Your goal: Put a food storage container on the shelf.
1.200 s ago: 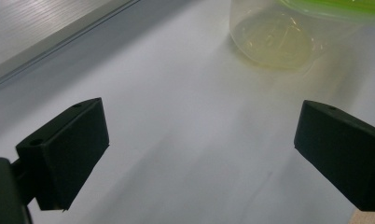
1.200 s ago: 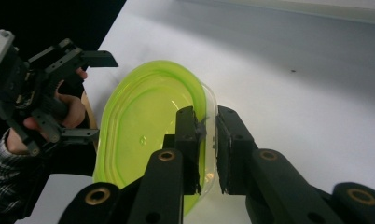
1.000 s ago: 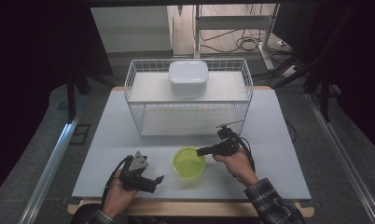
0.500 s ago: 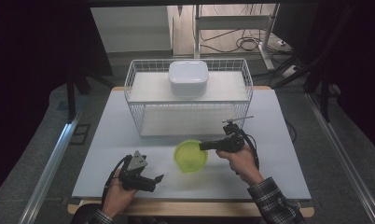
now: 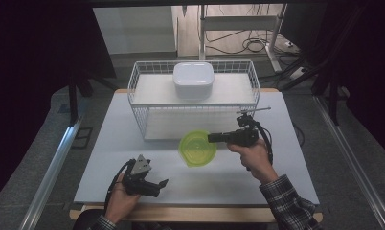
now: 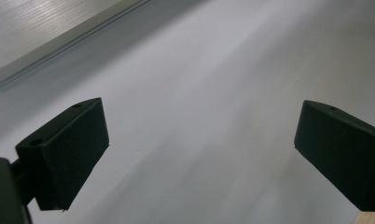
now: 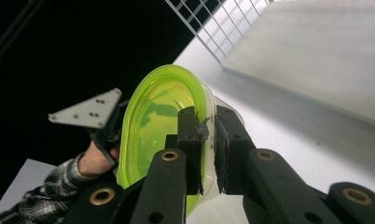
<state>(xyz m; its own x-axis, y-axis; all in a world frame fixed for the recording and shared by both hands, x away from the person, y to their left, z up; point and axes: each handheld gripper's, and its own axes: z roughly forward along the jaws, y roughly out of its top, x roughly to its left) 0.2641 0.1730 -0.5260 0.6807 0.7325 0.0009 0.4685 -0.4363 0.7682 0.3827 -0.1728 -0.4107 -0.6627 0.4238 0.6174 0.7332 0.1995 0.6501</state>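
The translucent lime-green plastic bowl hangs just in front of the white wire basket, its rim pinched by the right claw; the left claw, wide and empty, rests farther from the basket.

A white table bears a wire basket.

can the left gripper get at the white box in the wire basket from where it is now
Probably yes: the left gripper is open and holds nothing, and the basket is open-topped. The white box sits far back, a long reach.
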